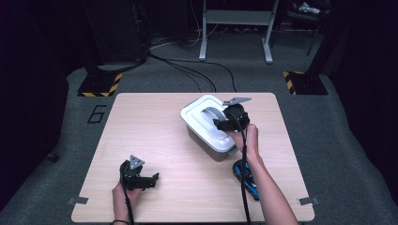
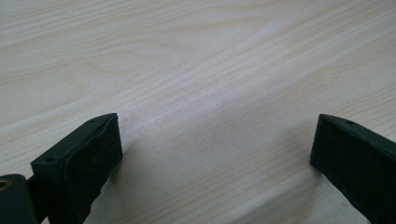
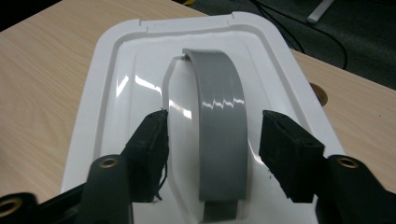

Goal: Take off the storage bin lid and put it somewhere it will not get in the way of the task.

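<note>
Fingers of the left gripper (image 1: 151,180) stand spread over bare pale wooden table (image 1: 155,136), well apart from the work. Right gripper (image 3: 212,140), far nearer, straddles the grey arched handle (image 3: 219,116) of the white plastic lidded box (image 1: 209,126), pads spread clear, handle running lengthwise between them.

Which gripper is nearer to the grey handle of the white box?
Right. The right gripper has its open jaws on both sides of the handle, not pressing it. The left gripper is far away, above bare table near the front edge.

A pale wooden table (image 1: 155,140) carries a white-lidded box (image 1: 206,129) and a blue object (image 1: 246,176).
</note>
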Demonstrator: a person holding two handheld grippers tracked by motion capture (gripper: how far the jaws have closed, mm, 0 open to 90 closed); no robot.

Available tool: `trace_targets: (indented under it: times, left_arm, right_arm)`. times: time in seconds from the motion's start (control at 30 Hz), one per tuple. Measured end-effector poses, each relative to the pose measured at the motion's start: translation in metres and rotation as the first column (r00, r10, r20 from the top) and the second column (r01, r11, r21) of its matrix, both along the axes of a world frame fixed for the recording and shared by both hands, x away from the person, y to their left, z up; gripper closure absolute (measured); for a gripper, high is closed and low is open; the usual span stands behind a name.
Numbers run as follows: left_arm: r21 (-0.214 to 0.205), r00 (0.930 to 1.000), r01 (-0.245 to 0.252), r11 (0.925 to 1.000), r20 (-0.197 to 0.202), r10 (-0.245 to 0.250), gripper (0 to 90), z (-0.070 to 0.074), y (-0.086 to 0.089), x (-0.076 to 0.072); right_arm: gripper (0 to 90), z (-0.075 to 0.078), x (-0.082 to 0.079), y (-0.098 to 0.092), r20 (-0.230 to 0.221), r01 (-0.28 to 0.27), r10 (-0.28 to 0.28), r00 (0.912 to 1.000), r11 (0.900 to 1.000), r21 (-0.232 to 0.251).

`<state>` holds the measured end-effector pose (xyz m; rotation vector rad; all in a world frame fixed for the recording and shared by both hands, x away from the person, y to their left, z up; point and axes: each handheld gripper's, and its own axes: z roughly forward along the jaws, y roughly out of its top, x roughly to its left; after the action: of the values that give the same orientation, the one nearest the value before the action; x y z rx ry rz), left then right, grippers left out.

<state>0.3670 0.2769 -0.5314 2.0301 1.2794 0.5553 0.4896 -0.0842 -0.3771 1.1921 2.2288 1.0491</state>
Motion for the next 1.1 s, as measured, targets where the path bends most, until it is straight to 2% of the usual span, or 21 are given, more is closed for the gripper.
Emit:
trace_targets:
  times: [0.03,0.07,0.2,0.27,0.33,0.37,0.43,0.53,0.73,0.9,1.1]
  left_arm:
    - [0.000,1.0000,0.000,1.0000,0.000,0.000,2.0,0.000,0.000,0.000]
    - [0.001,1.0000,0.000,1.0000,0.000,0.000,2.1,0.000,0.000,0.000]
    - [0.000,1.0000,0.000,1.0000,0.000,0.000,2.0,0.000,0.000,0.000]
    - [0.000,1.0000,0.000,1.0000,0.000,0.000,2.1,0.000,0.000,0.000]
    - [0.000,1.0000,0.001,1.0000,-0.001,-0.001,2.0,0.000,0.000,0.000]
    - [-0.001,1.0000,0.002,1.0000,0.000,-0.002,2.1,0.000,0.000,0.000]
    - [-0.004,1.0000,-0.002,1.0000,-0.001,0.002,2.2,0.000,0.000,0.000]
    - [-0.003,1.0000,-0.001,1.0000,0.000,0.001,2.1,0.000,0.000,0.000]
    - [-0.003,1.0000,-0.001,1.0000,0.000,0.001,2.2,0.000,0.000,0.000]
    - [-0.003,1.0000,-0.001,1.0000,-0.001,0.001,2.2,0.000,0.000,0.000]
    - [-0.003,1.0000,-0.001,1.0000,0.000,0.001,2.2,0.000,0.000,0.000]
  right_arm:
    - [36.4,0.001,0.004,0.002,-0.005,-0.001,0.001,1.0000,1.0000,-0.007]
    - [36.9,0.003,0.009,0.004,-0.012,-0.013,0.013,0.9998,0.9999,-0.011]
    - [51.5,0.006,0.017,0.009,-0.009,-0.021,0.021,0.9997,0.9998,-0.004]
    - [55.2,0.005,0.021,0.010,-0.024,-0.044,0.044,0.9988,0.9990,-0.003]
    - [58.2,0.004,0.022,0.010,-0.034,-0.041,0.040,0.9986,0.9991,-0.015]
    - [62.5,0.003,0.023,0.010,-0.031,-0.036,0.035,0.9989,0.9992,-0.017]
    - [65.1,0.002,0.024,0.009,-0.023,-0.027,0.026,0.9994,0.9995,-0.016]
    - [65.7,0.002,0.024,0.008,-0.023,-0.030,0.030,0.9993,0.9994,-0.015]
    - [66.6,0.003,0.023,0.012,0.003,-0.043,0.043,0.9991,0.9965,-0.072]
    - [66.6,0.003,0.022,0.011,-0.018,-0.024,0.023,0.9996,0.9989,-0.041]
    - [66.6,0.006,0.022,0.011,-0.013,-0.016,0.016,0.9998,0.9994,-0.031]
